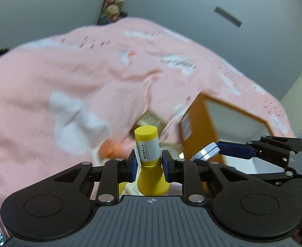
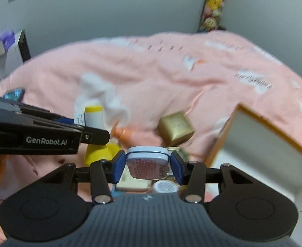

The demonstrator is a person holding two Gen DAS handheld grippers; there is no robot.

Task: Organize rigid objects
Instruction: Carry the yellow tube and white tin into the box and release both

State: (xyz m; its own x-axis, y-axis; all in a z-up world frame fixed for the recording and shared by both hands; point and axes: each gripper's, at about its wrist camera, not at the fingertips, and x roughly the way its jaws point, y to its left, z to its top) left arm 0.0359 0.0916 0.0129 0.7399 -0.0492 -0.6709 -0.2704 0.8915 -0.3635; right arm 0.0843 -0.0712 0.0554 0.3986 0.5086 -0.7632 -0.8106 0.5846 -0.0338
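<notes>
Left wrist: we see the left claw [image 1: 149, 165] clamped on the yellow bottle [image 1: 148, 160], upright between its pads, above the pink bedspread [image 1: 68, 72].

Right wrist: the right claw [image 2: 148, 164] grips a small tin [image 2: 148, 162]; orange-rimmed box [image 2: 264, 144] right, gold box [image 2: 175, 128] just beyond.

Yellow bottle [image 1: 149, 160] between left gripper [image 1: 149, 164] fingers [image 1: 132, 165], apparently upright.

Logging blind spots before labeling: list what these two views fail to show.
- Orange box interior: right wrist view, cut by the edge and blurred.
- Yellow bottle base: left wrist view, behind the left gripper.
- Items beneath the tin: right wrist view, behind the right gripper.
</notes>
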